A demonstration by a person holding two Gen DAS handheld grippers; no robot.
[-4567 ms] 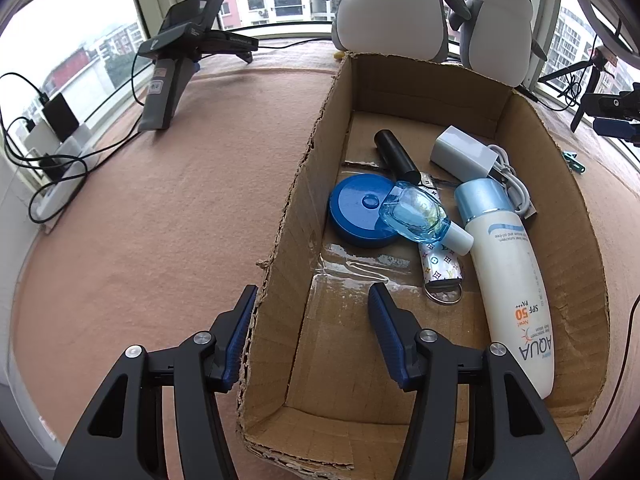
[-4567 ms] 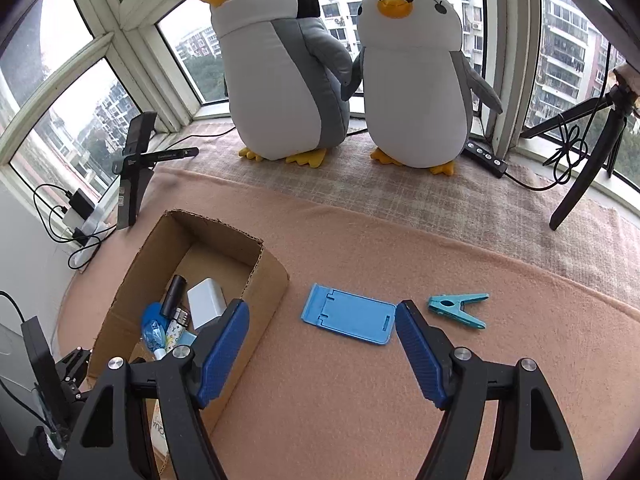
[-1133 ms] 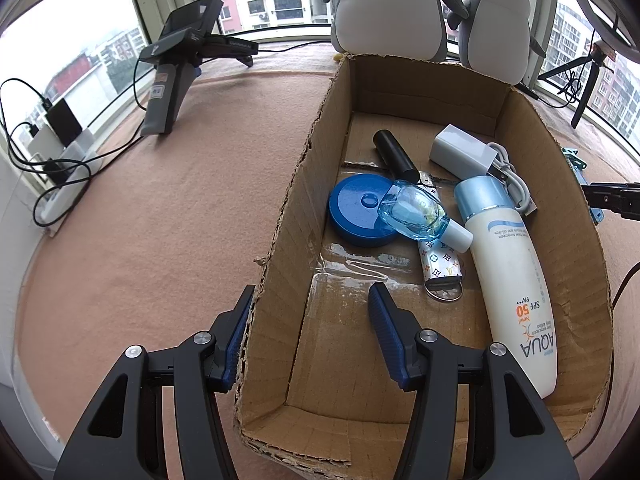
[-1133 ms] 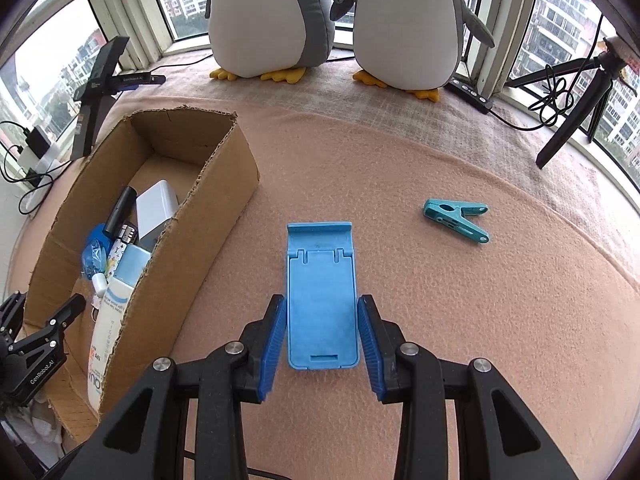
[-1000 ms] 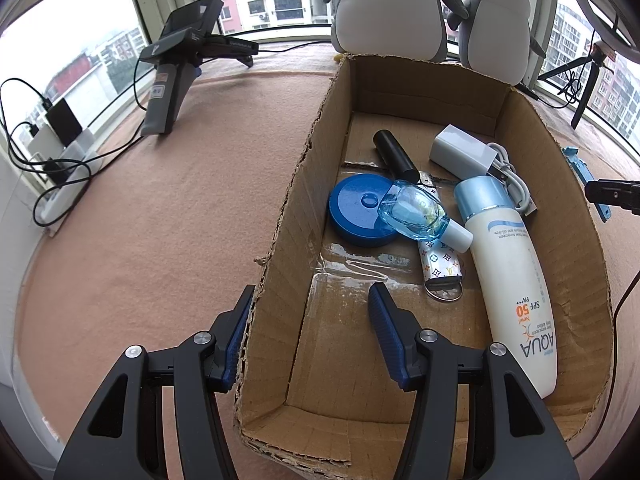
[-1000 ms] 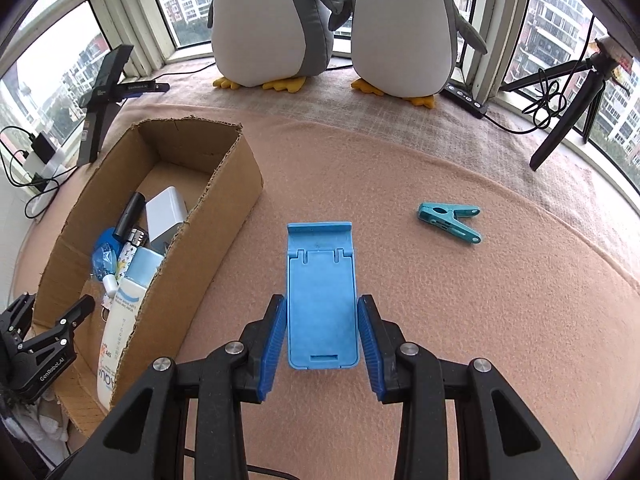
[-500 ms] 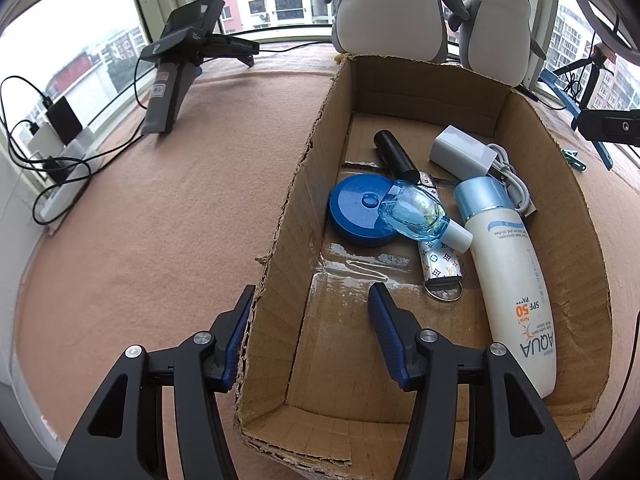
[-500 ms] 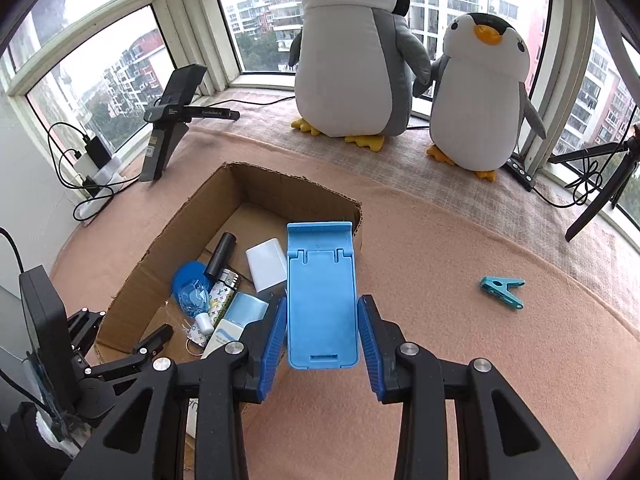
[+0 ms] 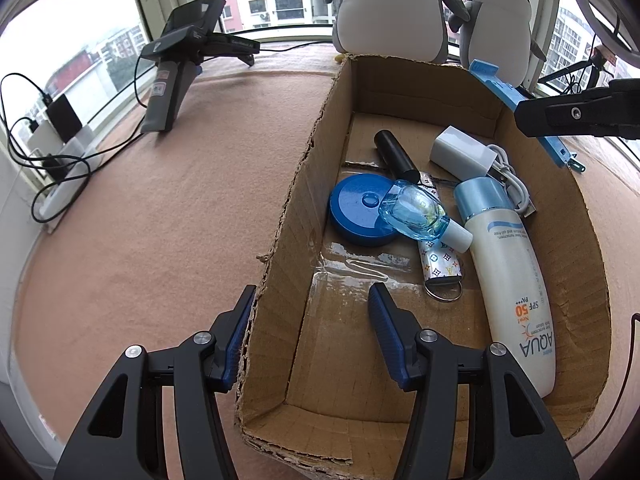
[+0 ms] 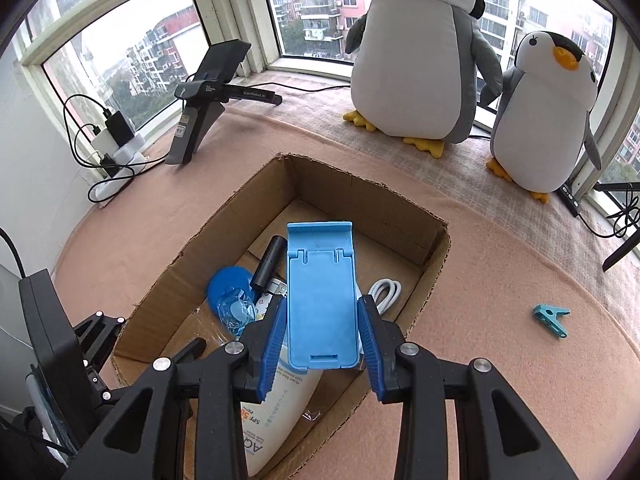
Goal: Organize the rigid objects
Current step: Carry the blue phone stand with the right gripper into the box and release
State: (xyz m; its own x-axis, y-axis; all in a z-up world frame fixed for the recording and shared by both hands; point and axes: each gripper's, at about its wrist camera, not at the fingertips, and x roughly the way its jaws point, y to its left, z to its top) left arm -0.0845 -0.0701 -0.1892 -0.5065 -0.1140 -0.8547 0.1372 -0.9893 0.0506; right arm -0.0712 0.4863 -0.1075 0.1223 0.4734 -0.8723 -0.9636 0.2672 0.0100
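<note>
two grippers working the box, right one carrying the phone stand over it

nearest, left gripper (image 9: pixel 312 332) is sitting spread wide, straddling the cardboard box (image 9: pixel 280 240) wall & gripping nothing. right gripper (image 10: pixel 322 332) is clenching the blue phone stand (image 10: pixel 322 296), hanging above the sunscreen bottle (image 9: pixel 508 280), blue bottle (image 9: pixel 416 216) & charger (image 9: pixel 464 152). risk imo: letting go here is dropping it onto those, so it's bouncing or resting crooked. farther off, the teal clip (image 10: pixel 552 320) is lying on the cloth, outside the box.
</note>
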